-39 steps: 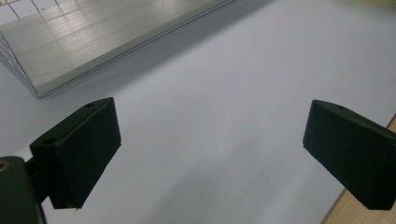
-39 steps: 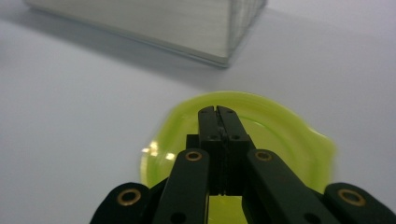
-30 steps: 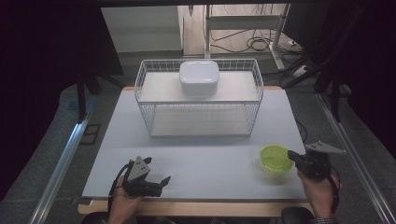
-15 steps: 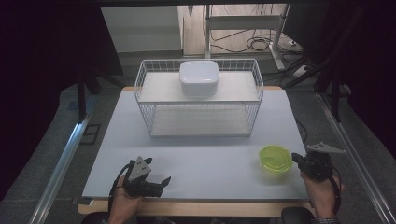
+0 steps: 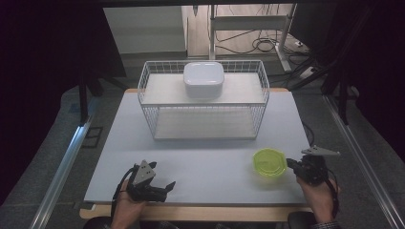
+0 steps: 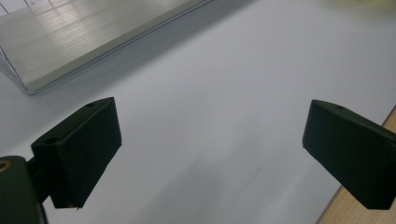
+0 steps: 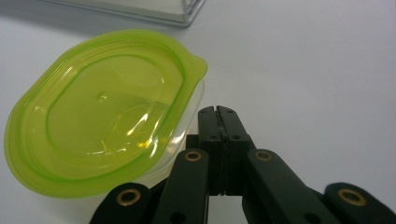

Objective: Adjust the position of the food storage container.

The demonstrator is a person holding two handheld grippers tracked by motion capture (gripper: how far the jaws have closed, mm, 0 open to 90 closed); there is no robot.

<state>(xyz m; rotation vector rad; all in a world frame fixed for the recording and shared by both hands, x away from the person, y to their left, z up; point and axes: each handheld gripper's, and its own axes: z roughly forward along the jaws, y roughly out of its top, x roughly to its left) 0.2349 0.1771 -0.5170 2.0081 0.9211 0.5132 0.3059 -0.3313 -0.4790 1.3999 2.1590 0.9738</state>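
Since a second ago, the right gripper [image 5: 292, 166] has eased slightly back from the round clear plastic container with a lime-green lid [image 5: 270, 162]; the left gripper [image 5: 160, 188] has stayed put.

From the high view, that container sits on the pale grey table [image 5: 205, 157] near its front right corner, just beside the right gripper's tips. A white wire basket [image 5: 203, 102] stands farther back, with a white lidded box [image 5: 204, 78] on its top shelf.

Seen in the left gripper view, the left gripper [image 6: 210, 154] has its jaws spread wide over bare table.

Seen in the right gripper view, the right gripper [image 7: 218, 114] has its jaws pressed together with nothing between them, just beside the container's [image 7: 102, 112] rim.
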